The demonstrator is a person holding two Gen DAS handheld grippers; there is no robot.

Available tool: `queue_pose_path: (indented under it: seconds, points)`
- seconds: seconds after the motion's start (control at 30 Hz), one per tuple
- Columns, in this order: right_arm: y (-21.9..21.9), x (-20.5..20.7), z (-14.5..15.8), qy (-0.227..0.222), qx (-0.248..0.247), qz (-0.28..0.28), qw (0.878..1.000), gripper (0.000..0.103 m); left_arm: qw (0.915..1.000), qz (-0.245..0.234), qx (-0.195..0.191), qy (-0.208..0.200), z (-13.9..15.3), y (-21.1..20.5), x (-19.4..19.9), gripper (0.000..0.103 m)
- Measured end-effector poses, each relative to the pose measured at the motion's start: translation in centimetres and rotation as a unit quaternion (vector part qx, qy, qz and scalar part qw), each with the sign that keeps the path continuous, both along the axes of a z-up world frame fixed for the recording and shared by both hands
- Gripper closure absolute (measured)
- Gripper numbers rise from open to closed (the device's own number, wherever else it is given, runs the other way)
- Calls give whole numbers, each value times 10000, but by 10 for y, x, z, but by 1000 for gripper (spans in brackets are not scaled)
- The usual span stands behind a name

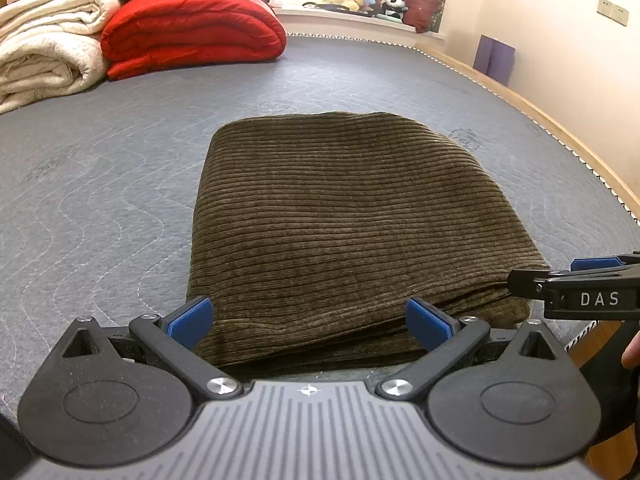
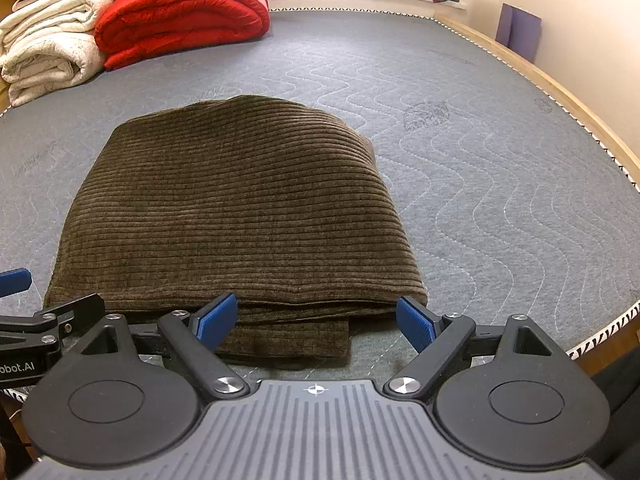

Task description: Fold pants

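In the left wrist view we see the pants (image 1: 348, 224) lying on the mattress (image 1: 120, 168) as a compact brown rectangle, several layers stacked at the near edge, so we judge the folding all but done; what may remain is squaring the loose lower layer or simply drawing back. Our left gripper (image 1: 308, 322) stands spread wide, its blue pads to either side of the near edge and pinching nothing, with the stack lying just ahead of and between them. The right gripper (image 1: 576, 280) shows at the right margin beside the stack's near right corner, apart from the cloth as far as we can tell. In the right wrist view the same folded pants (image 2: 236, 208) sit ahead and slightly left, a lower layer poking out below the top fold at the near edge. Our right gripper (image 2: 316, 320) is likewise spread, empty, straddling the near right part of that edge, while the left gripper (image 2: 24, 300) peeks in at the left.
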State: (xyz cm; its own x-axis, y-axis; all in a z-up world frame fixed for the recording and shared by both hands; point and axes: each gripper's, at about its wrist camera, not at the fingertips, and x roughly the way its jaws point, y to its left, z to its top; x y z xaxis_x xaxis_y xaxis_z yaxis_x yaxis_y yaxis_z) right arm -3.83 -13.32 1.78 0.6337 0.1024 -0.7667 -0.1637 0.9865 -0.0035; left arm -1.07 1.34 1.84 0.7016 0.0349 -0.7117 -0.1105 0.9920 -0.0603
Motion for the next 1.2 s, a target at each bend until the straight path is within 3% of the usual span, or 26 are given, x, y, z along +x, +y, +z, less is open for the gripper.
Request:
queue_pose_path:
  seconds: [1.2]
  points:
    - [1, 0, 0, 8, -6, -9, 10000, 15, 10000, -41, 39, -61, 1, 1, -1, 0]
